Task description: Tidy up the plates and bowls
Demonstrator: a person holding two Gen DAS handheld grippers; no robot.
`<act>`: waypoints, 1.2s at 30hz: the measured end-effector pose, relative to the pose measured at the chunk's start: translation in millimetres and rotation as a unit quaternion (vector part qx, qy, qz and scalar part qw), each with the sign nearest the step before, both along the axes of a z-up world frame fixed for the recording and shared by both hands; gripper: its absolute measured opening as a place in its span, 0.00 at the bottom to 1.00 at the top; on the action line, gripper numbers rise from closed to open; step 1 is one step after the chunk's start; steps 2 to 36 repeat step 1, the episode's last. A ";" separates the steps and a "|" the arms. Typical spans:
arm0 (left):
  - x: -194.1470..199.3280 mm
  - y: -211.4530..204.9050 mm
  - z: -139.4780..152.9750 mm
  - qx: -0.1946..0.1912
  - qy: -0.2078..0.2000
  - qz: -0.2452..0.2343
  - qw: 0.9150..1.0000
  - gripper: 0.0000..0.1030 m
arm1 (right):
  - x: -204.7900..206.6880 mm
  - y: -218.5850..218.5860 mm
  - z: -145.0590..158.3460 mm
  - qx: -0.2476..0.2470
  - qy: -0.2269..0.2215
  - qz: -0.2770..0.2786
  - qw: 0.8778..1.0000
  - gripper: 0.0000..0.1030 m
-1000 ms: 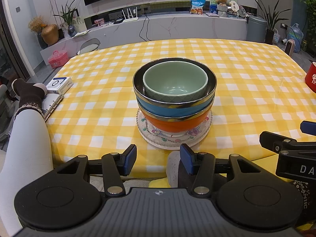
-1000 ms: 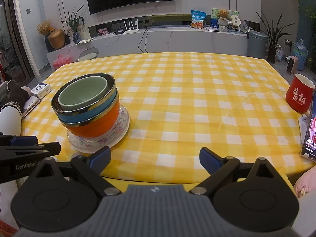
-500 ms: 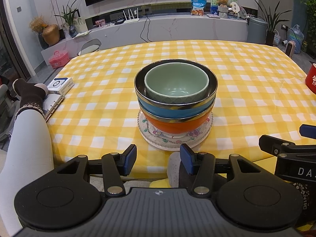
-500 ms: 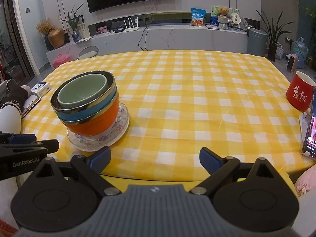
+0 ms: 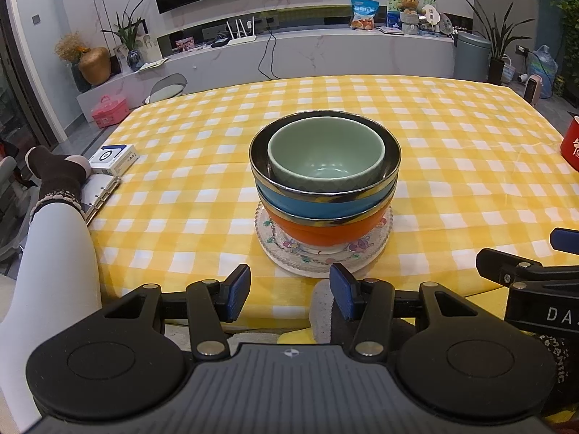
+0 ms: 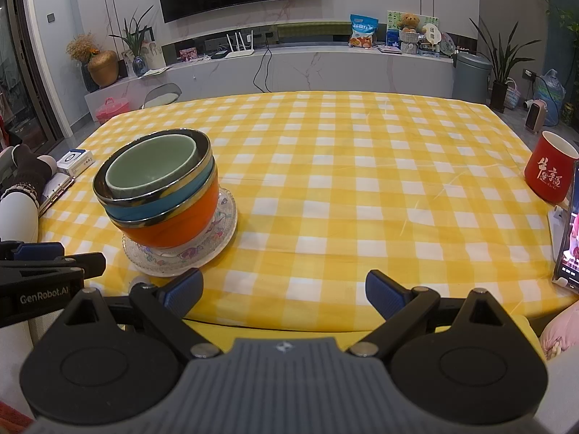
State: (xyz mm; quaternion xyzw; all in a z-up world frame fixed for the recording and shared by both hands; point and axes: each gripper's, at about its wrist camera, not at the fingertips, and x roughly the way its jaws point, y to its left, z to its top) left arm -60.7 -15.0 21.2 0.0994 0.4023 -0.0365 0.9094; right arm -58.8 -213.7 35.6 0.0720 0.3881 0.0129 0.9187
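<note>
Bench (image 5: 452, 137) under a yellow-and-white checked cloth fills both views. Stack of dishes sits near the front edge, left of centre in the right wrist view.

Stack, bottom to top: clear patterned glass plate (image 5: 372, 253) flat on the cloth; orange bowl (image 5: 325, 233) upright on the plate; blue bowl (image 5: 307, 206) nested in the orange one, both with metallic rims; pale green bowl (image 5: 325, 161) nested innermost, upright, nothing visible inside it.

Left gripper (image 5: 289, 291): fingers spread, nothing between them, held off the front edge of the bench, just short of the plate rim and not touching it. Right gripper (image 6: 284, 291): fingers spread wider, nothing between them, also at the front edge, to the right of the stack and apart from it.

Red mug (image 6: 550, 171) with white characters stands at the right edge, well apart from the stack. Phone (image 6: 568, 231) propped on a stand just beside the mug. Small white-and-blue box (image 5: 114, 159) at the left edge, next to an open ring binder (image 5: 103, 191).
</note>
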 end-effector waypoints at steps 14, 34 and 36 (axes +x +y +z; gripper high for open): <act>-0.1 0.1 0.1 -0.001 0.000 0.000 1.000 0.57 | 0.1 0.4 -0.8 0.000 0.001 0.000 1.000 0.92; -0.1 0.1 0.1 -0.001 0.000 0.000 1.000 0.57 | 0.1 0.4 -0.8 0.000 0.001 0.000 1.000 0.92; -0.1 0.1 0.1 -0.001 0.000 0.000 1.000 0.57 | 0.1 0.4 -0.8 0.000 0.001 0.000 1.000 0.92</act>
